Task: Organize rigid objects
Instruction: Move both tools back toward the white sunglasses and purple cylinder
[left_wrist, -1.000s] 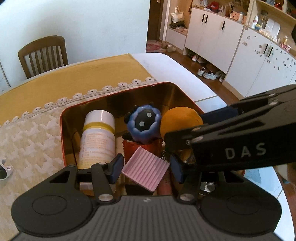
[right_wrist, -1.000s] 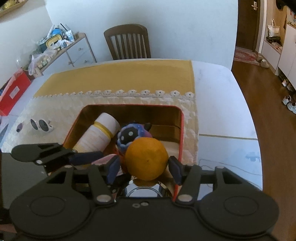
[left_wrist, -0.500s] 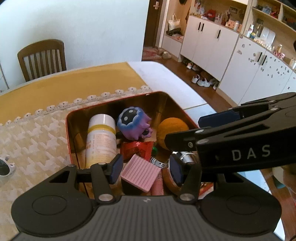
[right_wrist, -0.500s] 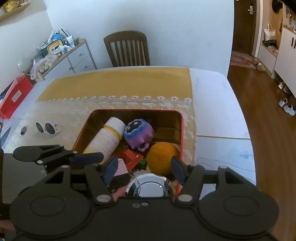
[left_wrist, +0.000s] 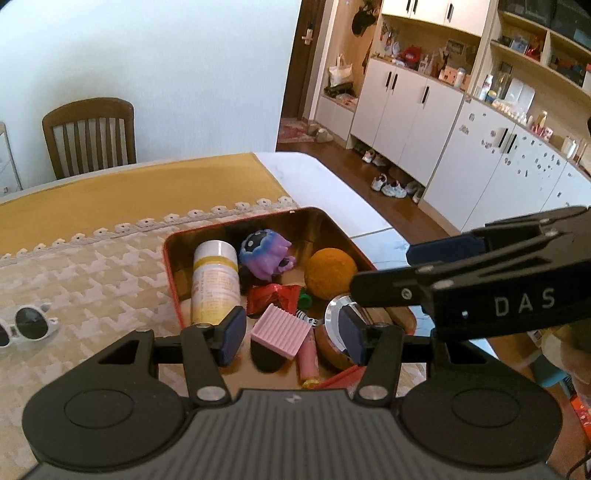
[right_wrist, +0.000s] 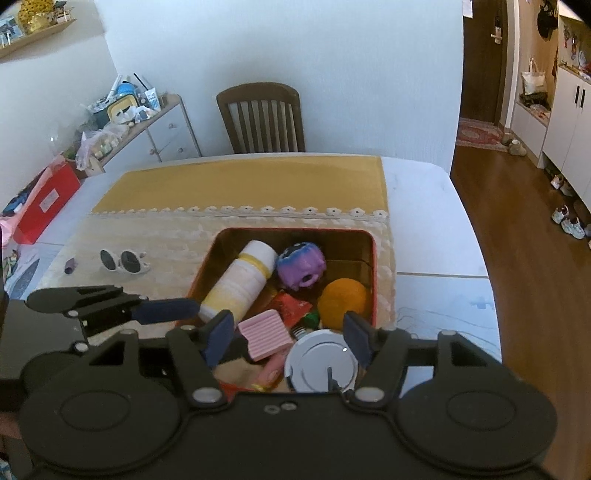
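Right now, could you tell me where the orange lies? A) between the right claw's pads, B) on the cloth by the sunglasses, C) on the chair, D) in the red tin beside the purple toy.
D: the orange rests inside the tin, next to the purple toy, clear of both claws.

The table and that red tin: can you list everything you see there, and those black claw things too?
red metal tin: one, on the cream patterned cloth
white bottle with yellow band: one, lying in tin
purple octopus toy: one, in tin
orange ball: one, in tin
pink ribbed block: one, in tin
red wrapper: one, in tin
white-framed sunglasses: one, on cloth
brown wooden chair: one, behind table
left gripper: black, open
right gripper: black, open, jaws just opening
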